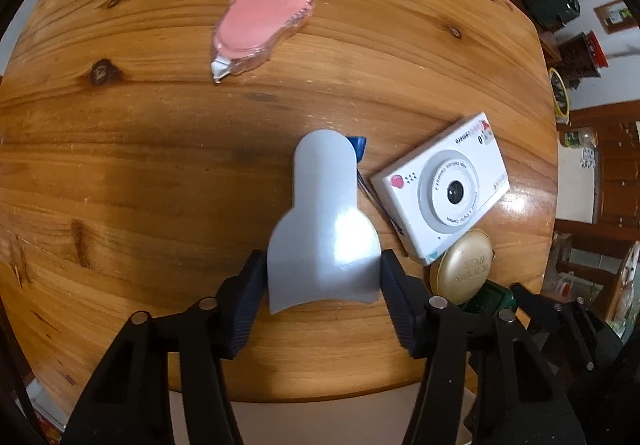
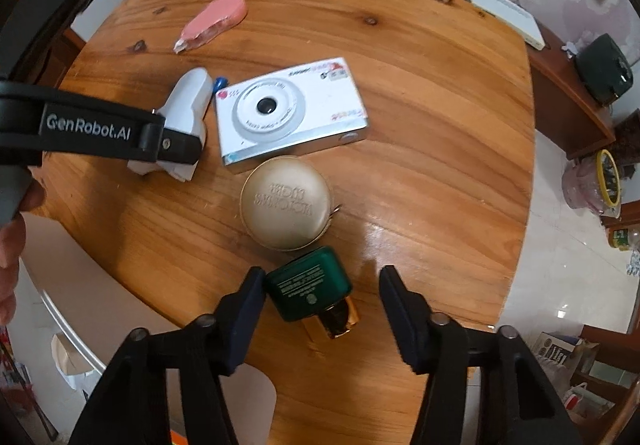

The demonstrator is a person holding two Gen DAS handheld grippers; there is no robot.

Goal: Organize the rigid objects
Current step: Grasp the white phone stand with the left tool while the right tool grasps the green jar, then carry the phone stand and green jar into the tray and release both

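My left gripper [image 1: 322, 281] points down at the round wooden table [image 1: 140, 165], and both its pads press the wide end of a grey-white dispenser [image 1: 324, 229]; the right wrist view shows that same grip [image 2: 176, 147] on the dispenser [image 2: 188, 101]. To its right a white toy camera [image 2: 288, 113] lies flat, lens up, with a gold round case [image 2: 286, 205] in front of it. A small green bottle with a gold cap [image 2: 308, 283] lies between the fingers of my right gripper [image 2: 322, 285]. The left pad is at the bottle's side and the right pad stands clear of it. A pink tape dispenser [image 1: 262, 21] lies apart at the far side.
The table's near edge [image 2: 120, 285] runs just behind both grippers, with floor below. A hand [image 2: 12, 245] holds the left gripper's handle. Beyond the far edge stand a white box [image 2: 508, 17] with cables and a dark green box [image 2: 604, 69] on a sideboard.
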